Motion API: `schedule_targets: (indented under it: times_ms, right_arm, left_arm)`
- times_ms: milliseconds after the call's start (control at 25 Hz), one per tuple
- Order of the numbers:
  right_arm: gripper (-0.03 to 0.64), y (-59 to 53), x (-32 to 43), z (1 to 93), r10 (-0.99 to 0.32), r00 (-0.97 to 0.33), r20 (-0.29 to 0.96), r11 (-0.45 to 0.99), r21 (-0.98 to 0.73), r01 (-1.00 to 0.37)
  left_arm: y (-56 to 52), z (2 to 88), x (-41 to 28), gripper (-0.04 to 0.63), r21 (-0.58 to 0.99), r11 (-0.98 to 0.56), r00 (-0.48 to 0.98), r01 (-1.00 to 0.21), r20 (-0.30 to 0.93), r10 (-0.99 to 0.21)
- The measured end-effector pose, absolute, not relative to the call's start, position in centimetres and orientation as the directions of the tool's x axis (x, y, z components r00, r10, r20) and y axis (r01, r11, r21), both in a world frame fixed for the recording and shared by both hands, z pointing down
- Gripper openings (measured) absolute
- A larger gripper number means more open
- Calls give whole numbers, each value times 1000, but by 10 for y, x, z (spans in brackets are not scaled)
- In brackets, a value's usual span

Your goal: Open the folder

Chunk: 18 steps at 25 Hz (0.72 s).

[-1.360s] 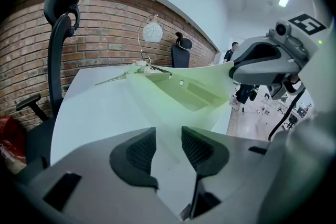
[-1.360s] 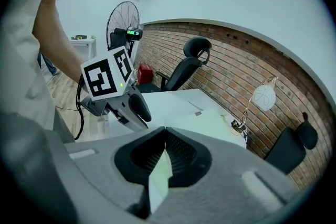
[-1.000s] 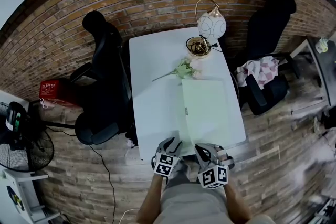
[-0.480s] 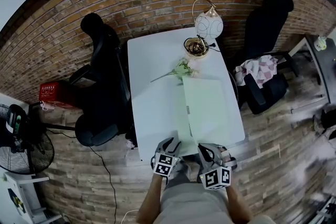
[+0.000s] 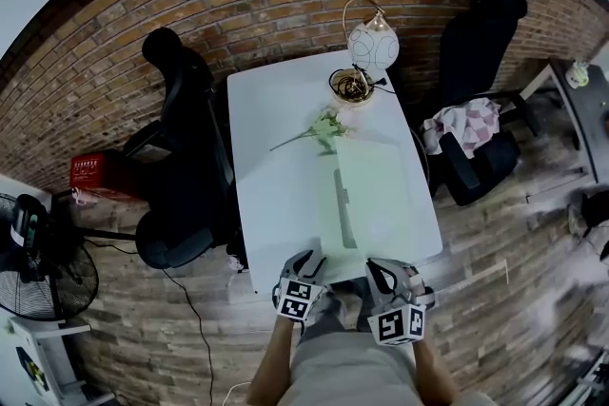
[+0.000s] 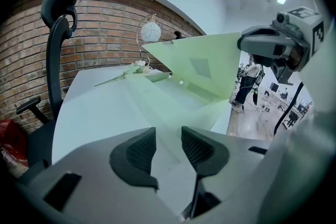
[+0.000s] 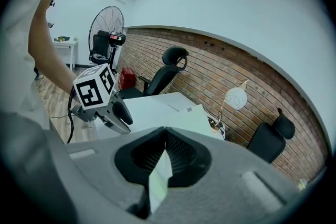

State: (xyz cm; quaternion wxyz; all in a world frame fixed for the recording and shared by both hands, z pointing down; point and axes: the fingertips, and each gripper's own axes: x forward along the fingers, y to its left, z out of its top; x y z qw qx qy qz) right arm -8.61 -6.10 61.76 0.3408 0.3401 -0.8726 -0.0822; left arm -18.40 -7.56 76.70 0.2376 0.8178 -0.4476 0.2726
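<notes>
A pale green folder (image 5: 376, 190) lies on the right half of the white table (image 5: 276, 157), its spine (image 5: 341, 204) running away from me. My right gripper (image 5: 381, 276) is shut on the near edge of the folder's top cover (image 7: 160, 181) and holds it lifted. In the left gripper view the raised cover (image 6: 205, 68) slants up from the lower sheet (image 6: 173, 107) to the right gripper (image 6: 245, 43). My left gripper (image 6: 168, 136) is open, its pads apart just above the folder's near left corner. It also shows in the right gripper view, the left gripper (image 7: 125, 117) low beside the table edge.
At the table's far end stand a round white lamp (image 5: 371, 43) and a small bowl (image 5: 350, 86), with a flower stem (image 5: 319, 130) lying before them. Black office chairs (image 5: 186, 109) (image 5: 481, 24) flank the table. A cloth (image 5: 466, 128) drapes one seat. A red crate (image 5: 95, 171) and a fan (image 5: 38, 271) stand at left.
The right gripper has risen and drawn back toward me with the cover's edge in it, so the cover, which lay flat, now stands tilted up. The left gripper has stayed put.
</notes>
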Motion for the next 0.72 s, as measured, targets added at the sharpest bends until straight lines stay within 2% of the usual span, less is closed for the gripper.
schedule_targets:
  times_ms: [720]
  right_arm:
    - [8, -73, -46, 589, -750, -462, 474, 643, 356, -678]
  left_arm:
    - [-75, 767, -183, 153, 139, -496, 452, -857, 664, -595]
